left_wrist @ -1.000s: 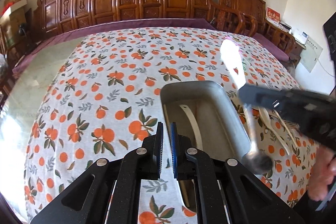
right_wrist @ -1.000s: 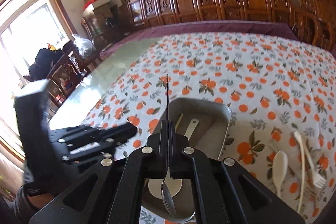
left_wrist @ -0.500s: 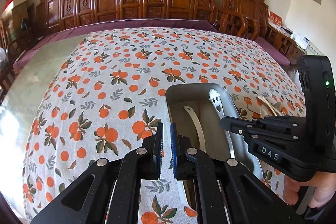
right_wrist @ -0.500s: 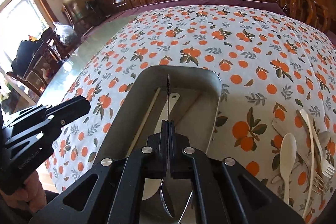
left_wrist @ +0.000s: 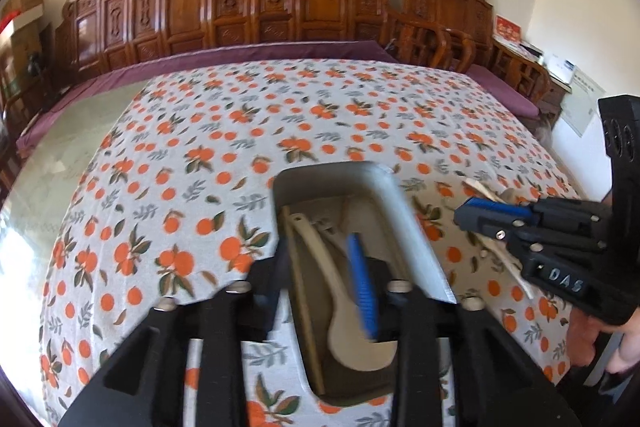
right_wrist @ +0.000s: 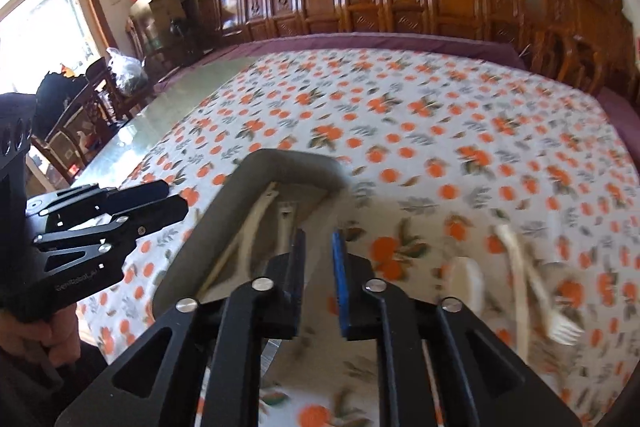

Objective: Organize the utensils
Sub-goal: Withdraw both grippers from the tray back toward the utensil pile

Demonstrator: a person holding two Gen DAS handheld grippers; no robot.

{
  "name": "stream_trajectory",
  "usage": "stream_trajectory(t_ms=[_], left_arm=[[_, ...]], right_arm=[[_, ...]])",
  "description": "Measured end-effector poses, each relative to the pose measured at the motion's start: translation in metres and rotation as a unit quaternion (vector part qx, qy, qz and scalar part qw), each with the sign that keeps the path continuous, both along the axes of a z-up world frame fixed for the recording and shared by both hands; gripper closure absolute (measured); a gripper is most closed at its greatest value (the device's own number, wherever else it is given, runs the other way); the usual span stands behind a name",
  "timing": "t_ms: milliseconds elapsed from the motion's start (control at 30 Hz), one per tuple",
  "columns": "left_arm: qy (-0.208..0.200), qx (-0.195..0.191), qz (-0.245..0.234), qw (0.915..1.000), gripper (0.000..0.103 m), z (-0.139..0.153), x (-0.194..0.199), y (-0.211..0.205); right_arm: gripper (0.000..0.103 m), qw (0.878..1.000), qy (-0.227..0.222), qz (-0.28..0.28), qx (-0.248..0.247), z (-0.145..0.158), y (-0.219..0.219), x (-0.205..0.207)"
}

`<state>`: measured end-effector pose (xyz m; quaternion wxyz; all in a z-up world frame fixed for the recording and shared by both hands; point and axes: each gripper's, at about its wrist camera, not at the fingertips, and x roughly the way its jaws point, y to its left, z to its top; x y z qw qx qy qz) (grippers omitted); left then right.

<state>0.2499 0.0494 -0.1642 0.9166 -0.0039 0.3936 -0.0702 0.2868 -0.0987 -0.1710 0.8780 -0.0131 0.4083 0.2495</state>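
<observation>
My right gripper (right_wrist: 318, 267), jaws just spreading and empty, clears the grey metal tray (right_wrist: 256, 163); I steer right toward the cream plastic fork (right_wrist: 560, 323); left gripper (left_wrist: 316, 267) parted, empty.

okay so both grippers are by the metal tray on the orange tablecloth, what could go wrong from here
1. The right gripper has just been opening, nothing between its jaws. The loose cream utensils overlap, so a grab there might catch two at once.
2. The left gripper, also just opening and empty, straddles the tray edge; lifting carelessly could nudge the tray or snag the tablecloth.
3. The view is blurred, so aiming may be off.
</observation>
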Motion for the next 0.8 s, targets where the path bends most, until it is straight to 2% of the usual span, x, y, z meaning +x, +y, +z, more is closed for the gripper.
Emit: stream_trajectory(t_ms=[67, 100, 233, 267, 300, 533, 800], left_arm=[[-0.003, 0.004, -0.013, 0.9999, 0.048, 0.002, 0.000, -0.013], [-0.004, 0.006, -0.016, 0.9999, 0.044, 0.002, 0.000, -0.017], [-0.003, 0.002, -0.031, 0.9995, 0.040, 0.003, 0.001, -0.036], [-0.004, 0.001, -0.032, 0.9995, 0.031, 0.004, 0.001, -0.039], [-0.006, 0.000, -0.033, 0.9994, 0.029, 0.005, 0.001, -0.045], [-0.007, 0.004, -0.050, 0.9987, 0.025, 0.006, 0.000, -0.074], [-0.001, 0.010, -0.064, 0.9979, 0.022, 0.000, -0.004, -0.097]], right_arm=[[0.081, 1.000, -0.011, -0.009, -0.009, 0.006, -0.019, -0.004], [0.080, 1.000, -0.015, -0.014, -0.013, 0.008, -0.028, -0.006], [0.073, 0.998, -0.036, -0.031, -0.046, 0.010, -0.062, -0.014], [0.073, 0.997, -0.038, -0.034, -0.053, 0.009, -0.068, -0.015], [0.073, 0.997, -0.040, -0.036, -0.061, 0.006, -0.075, -0.017], [0.073, 0.995, -0.021, -0.063, -0.079, -0.026, -0.114, -0.023], [0.073, 0.993, 0.021, -0.083, -0.086, -0.066, -0.133, -0.019]])
